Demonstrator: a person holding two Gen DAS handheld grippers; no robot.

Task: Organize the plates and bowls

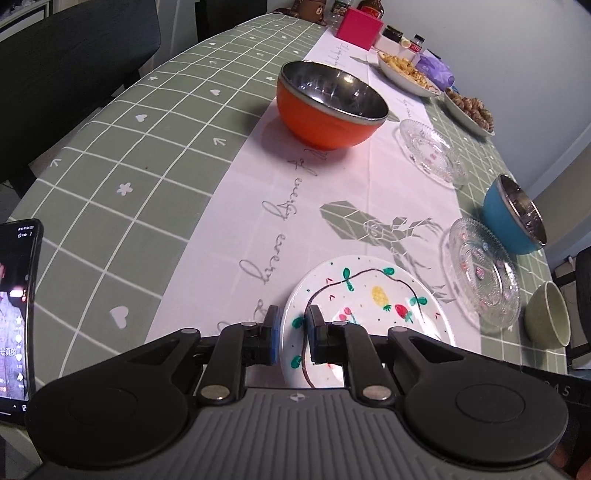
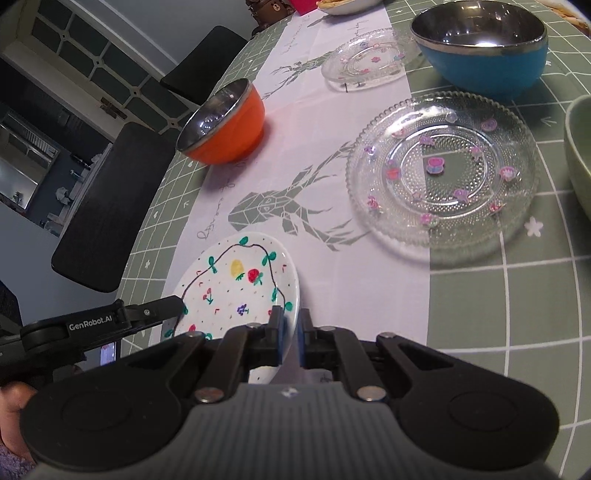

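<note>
A white plate painted with fruit (image 1: 369, 317) (image 2: 236, 291) is held between both grippers. My left gripper (image 1: 291, 334) is shut on its left rim; my right gripper (image 2: 291, 338) is shut on its right rim. The left gripper also shows in the right wrist view (image 2: 162, 308) at the plate's far edge. An orange bowl with a steel inside (image 1: 328, 103) (image 2: 225, 122) stands farther up the table. Two clear glass plates (image 1: 480, 273) (image 1: 428, 149) (image 2: 443, 173) (image 2: 369, 61) and a blue steel-lined bowl (image 1: 515, 218) (image 2: 484, 48) lie to the right.
A pale green bowl (image 1: 548, 319) (image 2: 580, 155) sits at the table's right edge. A phone (image 1: 16, 314) stands at the left. Plates of food (image 1: 406, 72) and a pink box (image 1: 358, 27) are at the far end. Black chairs (image 2: 110, 206) line the left side.
</note>
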